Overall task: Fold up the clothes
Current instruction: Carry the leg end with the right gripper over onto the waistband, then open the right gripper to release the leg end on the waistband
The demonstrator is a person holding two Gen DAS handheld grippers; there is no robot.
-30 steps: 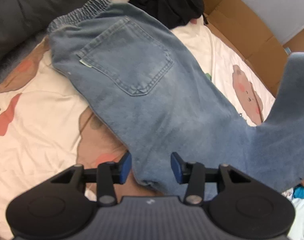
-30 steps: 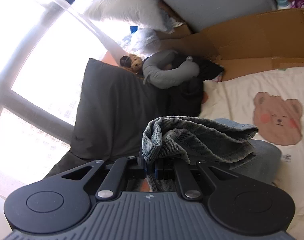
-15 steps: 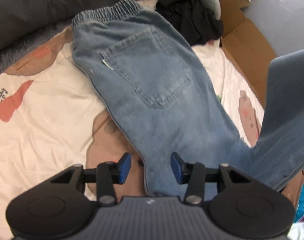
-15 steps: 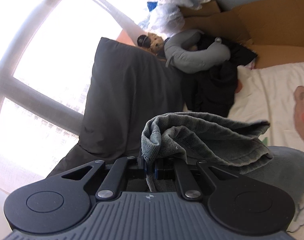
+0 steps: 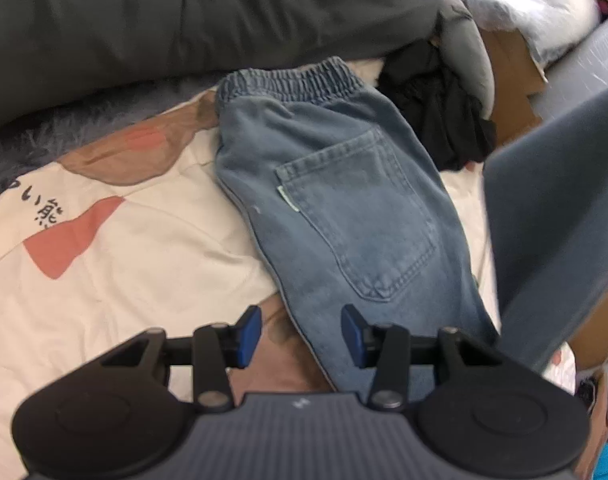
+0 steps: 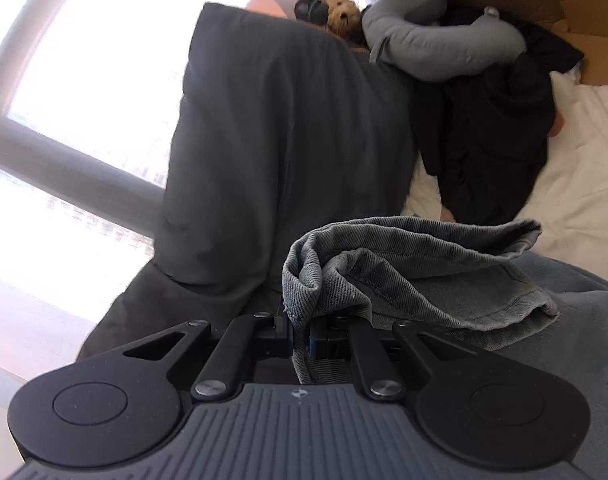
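I'm carrying the hem [image 6: 444, 280] clamped in right gripper [image 6: 302, 338] toward the waistband [image 5: 288, 80]; left gripper [image 5: 301, 334] hovering apart over jeans [image 5: 344, 220].

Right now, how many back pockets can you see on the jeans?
1. The pocket sits in the middle of the jeans, below the elastic waistband, ahead of the left claw. The jeans look folded in half, so a second pocket may be hidden underneath.

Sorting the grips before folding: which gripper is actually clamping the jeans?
The right gripper, shut on the jeans hem; the left gripper is open, gripping nothing.
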